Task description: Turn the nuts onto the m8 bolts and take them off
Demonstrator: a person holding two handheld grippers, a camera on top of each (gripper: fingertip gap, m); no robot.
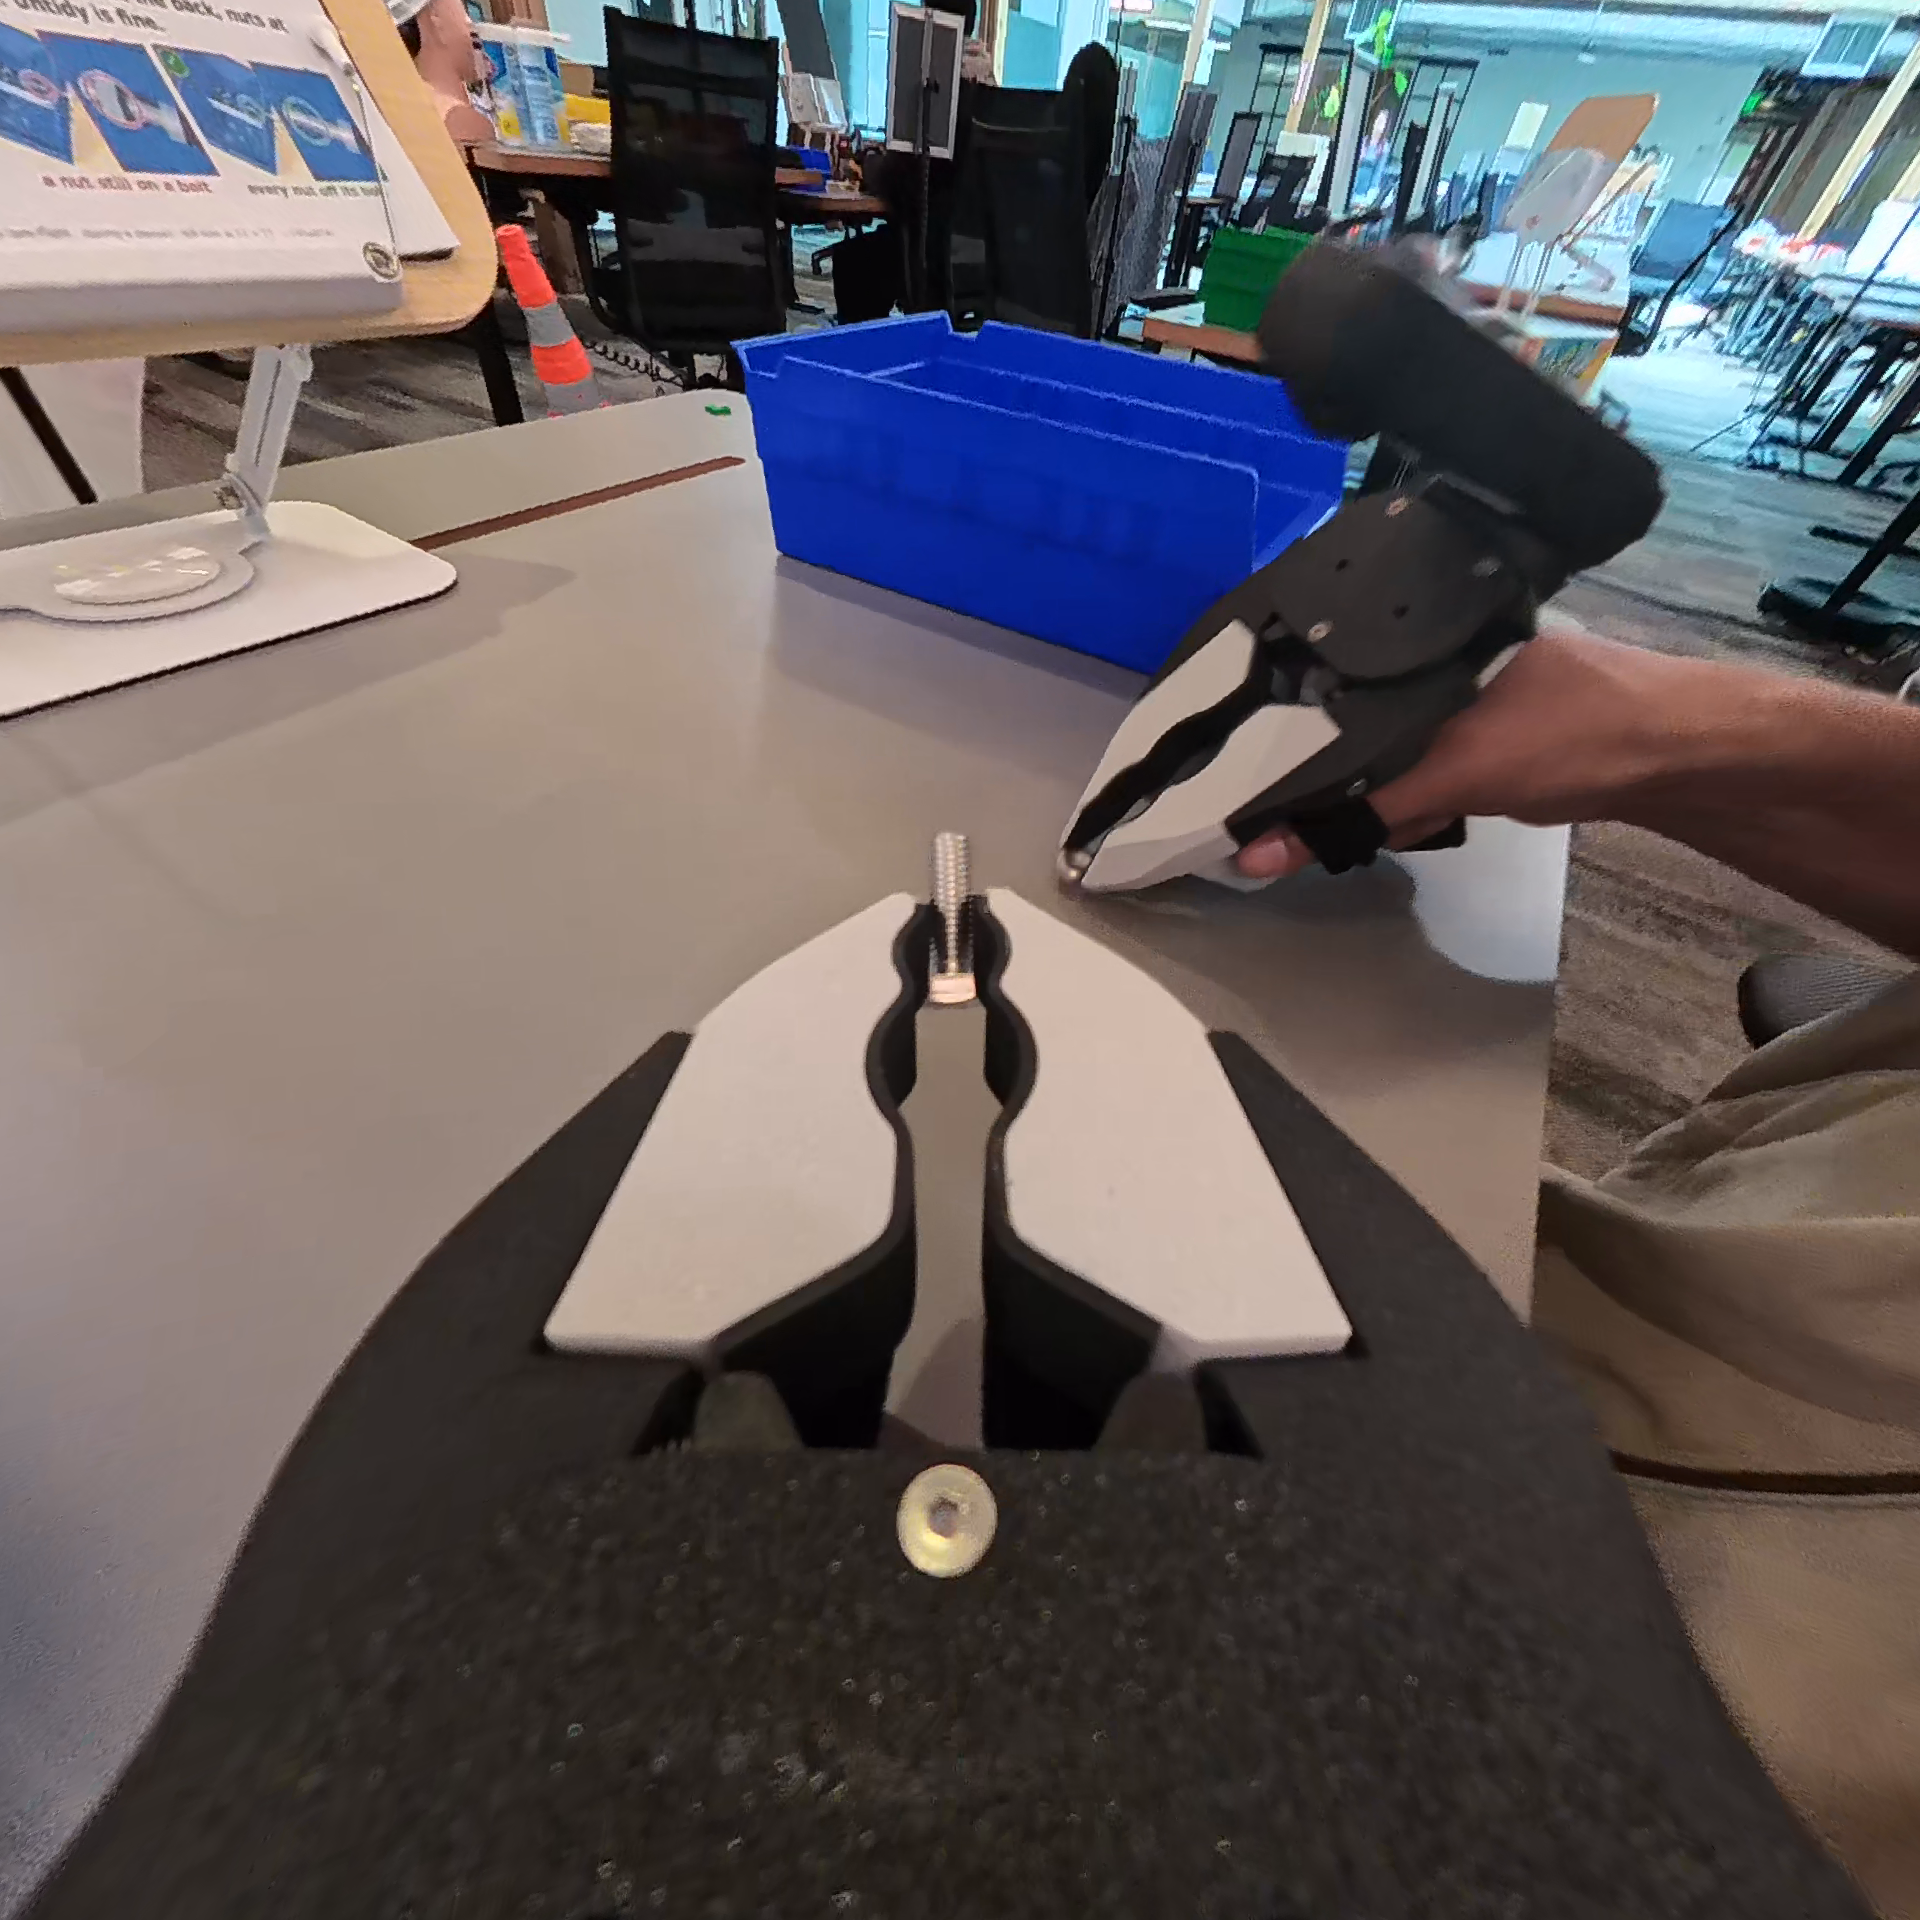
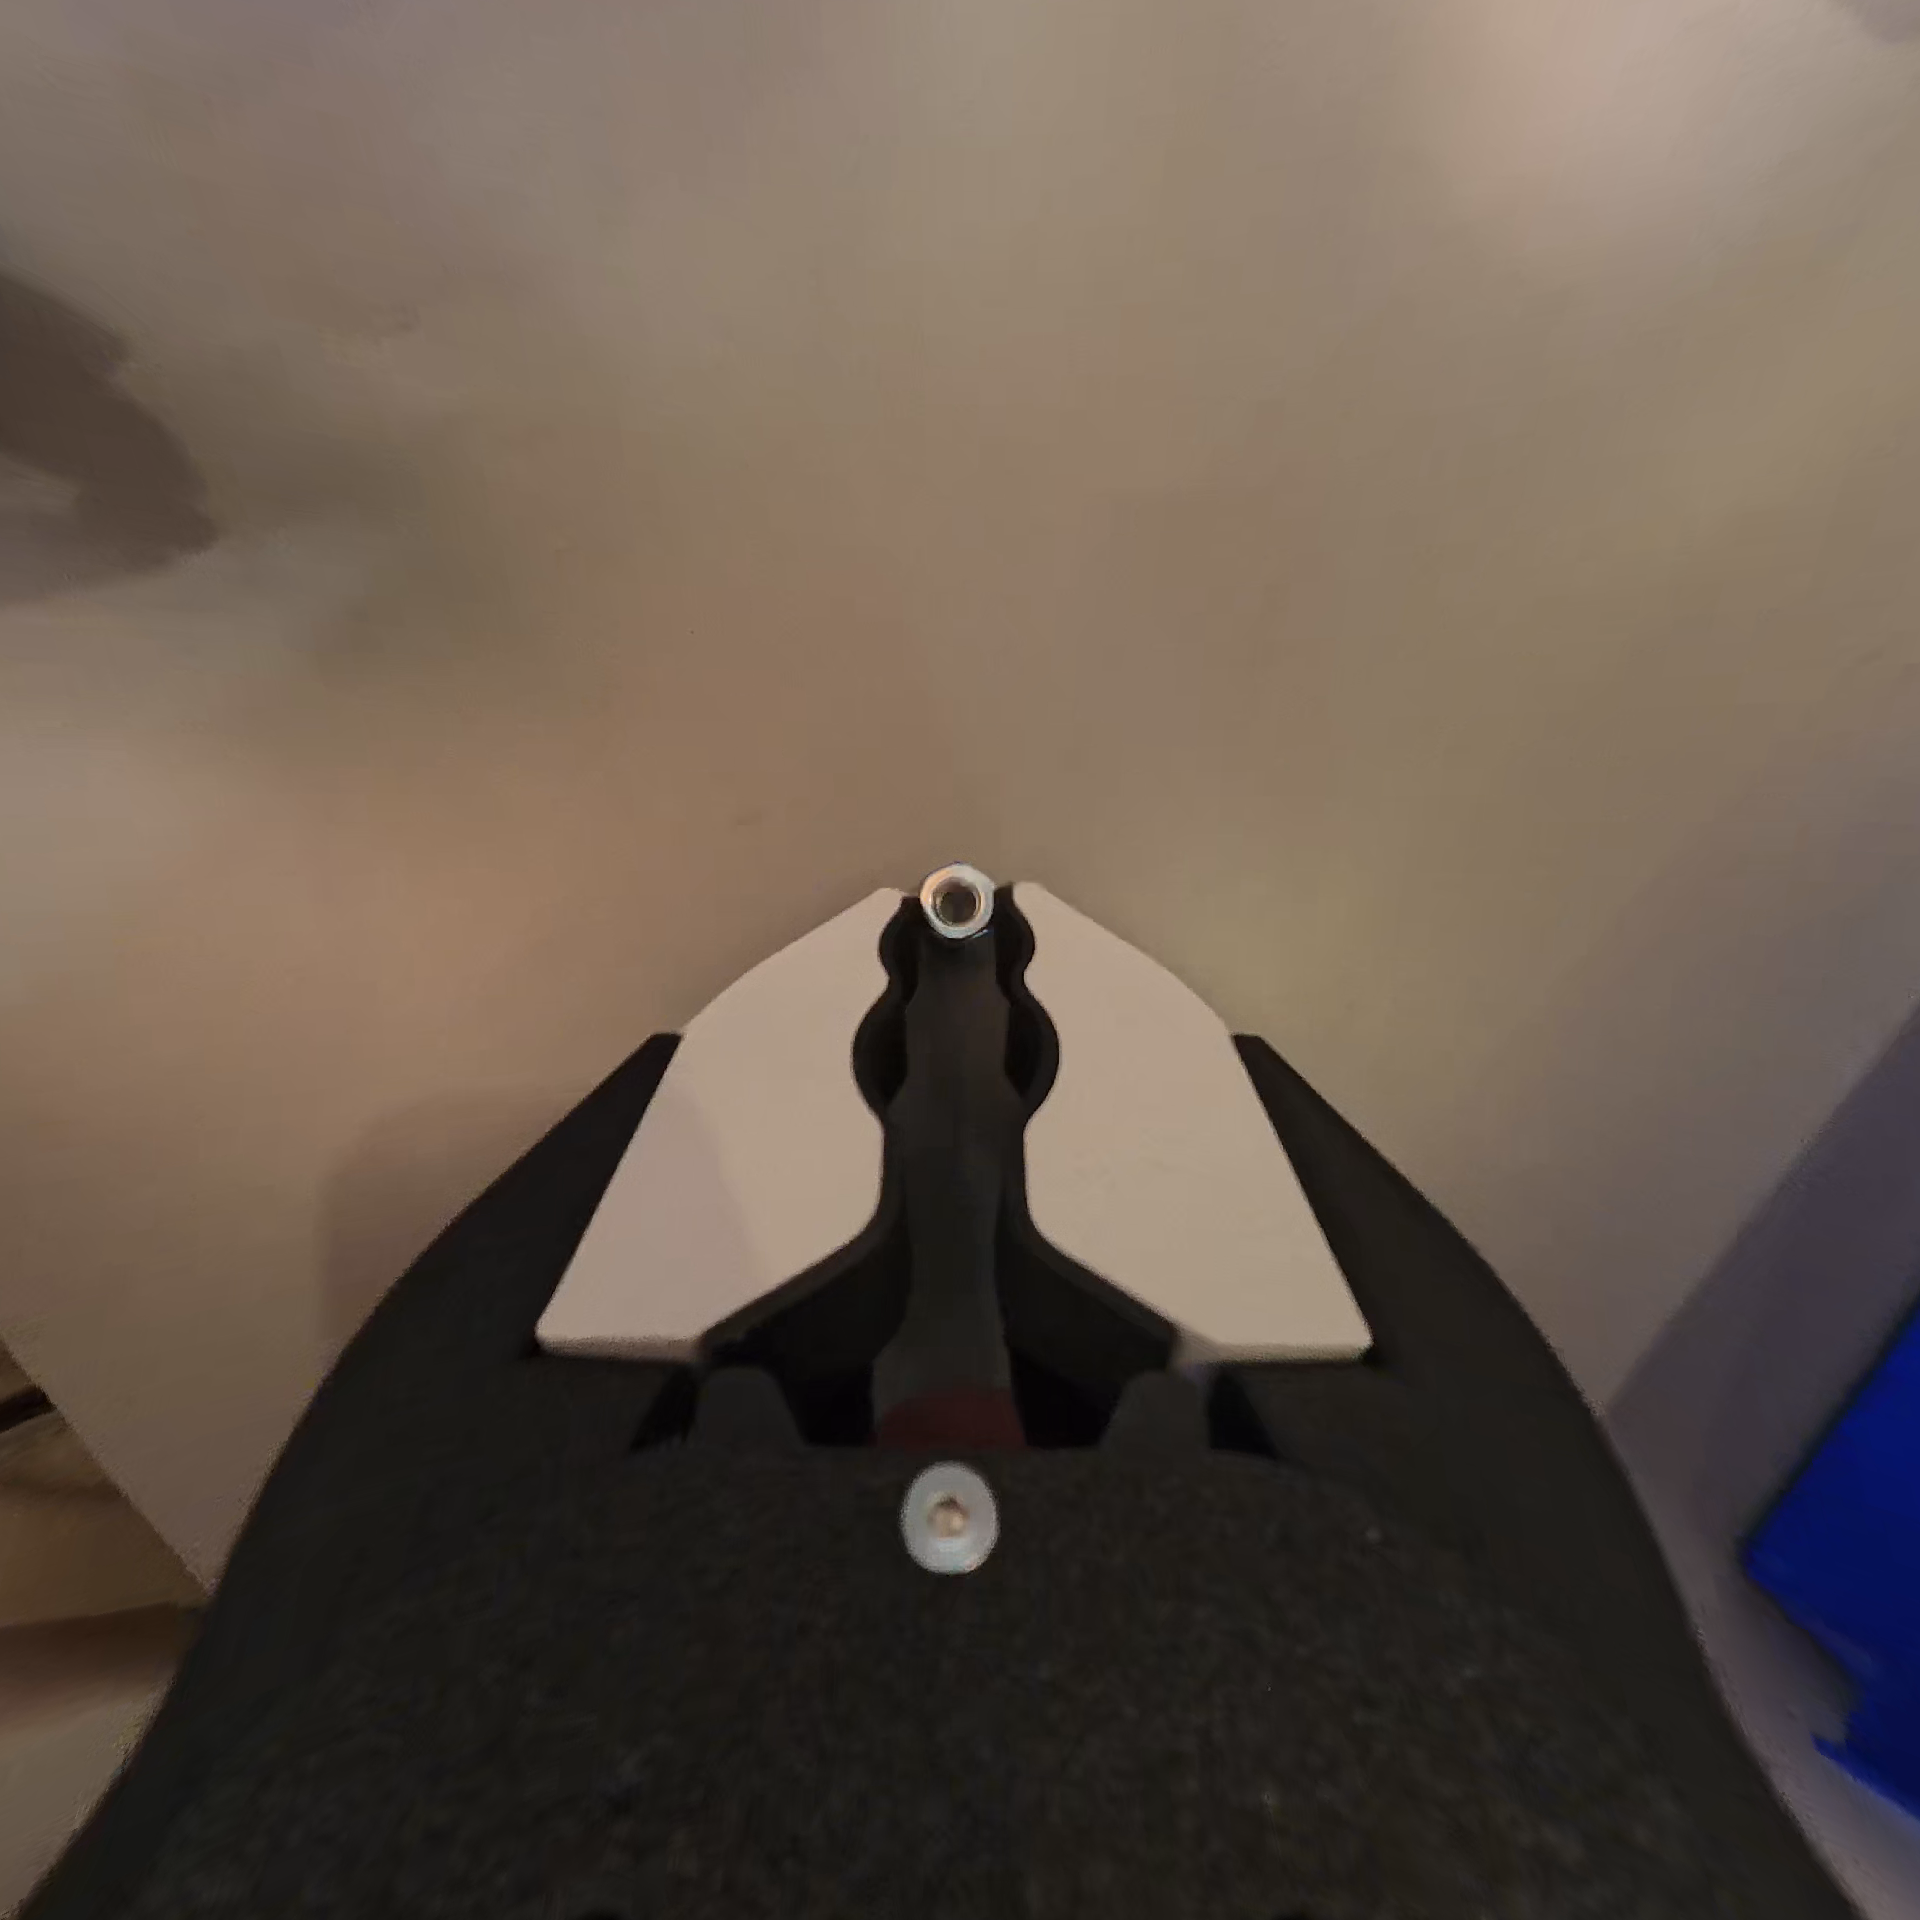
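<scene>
A grey table (image 1: 520, 831) carries a blue bin (image 1: 1018, 499), with an open office of chairs and desks behind it. Nearer than the bin, the left gripper (image 1: 951, 914) is closed on a silver bolt (image 1: 951, 904), threaded end pointing towards the bin. To the bolt's right, the right gripper (image 2: 958, 909) pinches a small nut (image 2: 958, 907) at its tips, low against the table. The right wrist view is blurred, the bin only a blue corner

Left gripper (image 1: 951, 914), white fingers on black body, closed and level. Right gripper (image 2: 958, 906), held by a bare hand (image 1: 1273, 854), pinched, tips tilted downward.
</scene>
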